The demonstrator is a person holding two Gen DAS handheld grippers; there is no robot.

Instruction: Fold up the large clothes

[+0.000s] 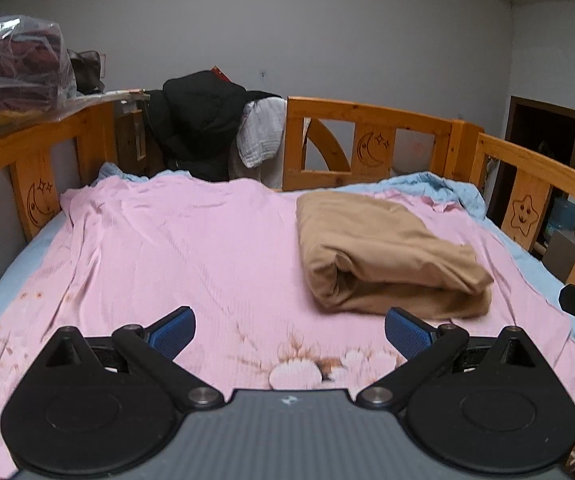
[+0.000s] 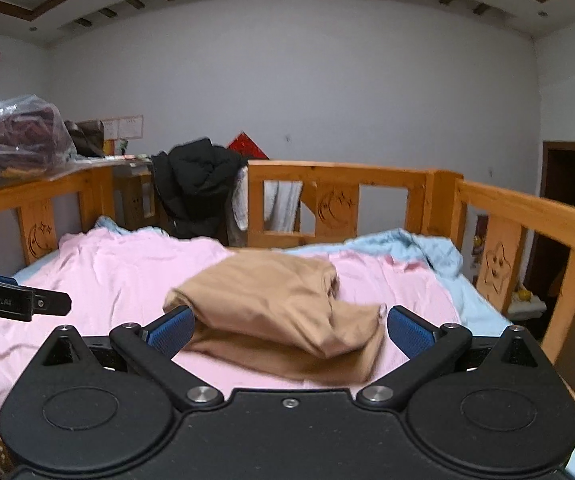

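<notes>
Both the left gripper [image 1: 290, 332] and the right gripper [image 2: 290, 330] stood spread wide, empty, above the folded tan garment [image 2: 283, 300] on the pink sheet [image 1: 167, 248]

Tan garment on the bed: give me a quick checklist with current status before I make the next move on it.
1. Left gripper open and holding nothing: ok.
2. Right gripper open and holding nothing: ok.
3. Tan garment folded into a bundle, resting on the pink sheet: ok.
4. Right gripper lined up with the garment, its near edge between the fingers: ok.
5. Whether the fold is neat and finished: cannot tell; the right wrist view is blurred and the near edge looks loose.
6. Garment away from the wooden rail: ok.
</notes>
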